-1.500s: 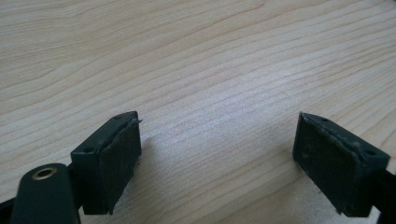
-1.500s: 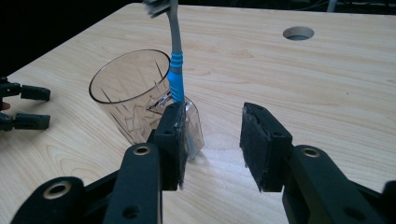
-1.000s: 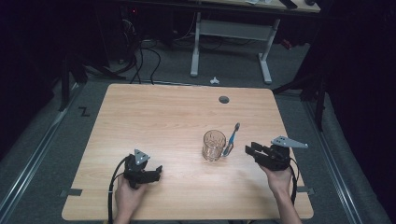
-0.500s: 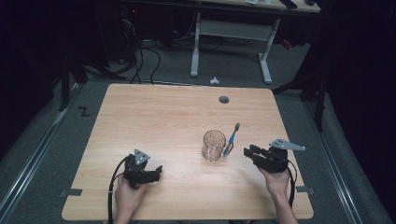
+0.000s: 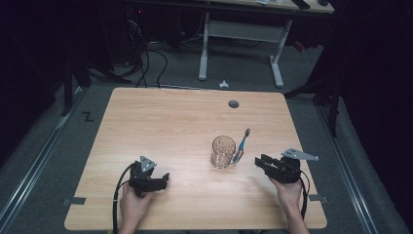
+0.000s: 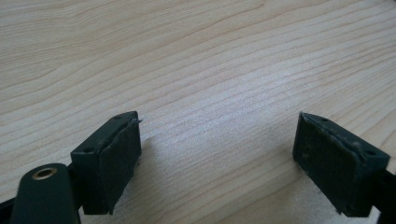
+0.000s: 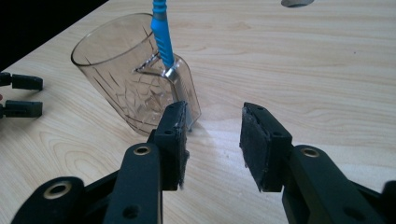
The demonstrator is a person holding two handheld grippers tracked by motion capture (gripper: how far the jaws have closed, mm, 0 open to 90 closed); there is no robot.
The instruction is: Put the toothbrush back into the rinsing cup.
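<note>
Now R gripper (image 5: 261, 162), jaws apart w/ nothing between, sits near glass (image 5: 223, 151) & toothbrush (image 5: 241, 145); L gripper (image 5: 163, 179) apart too, on table (image 5: 160, 122).

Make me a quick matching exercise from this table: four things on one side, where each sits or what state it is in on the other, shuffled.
Things:
1. glass cup
2. toothbrush
3. left gripper
4. round hole

Descriptions:
A. jaws wide apart over bare wood
B. blue-handled, lying beside the cup
C. clear, standing upright near the table's middle
D. dark spot in the tabletop near the far edge

Pairs: 1-C, 2-B, 3-A, 4-D
</note>
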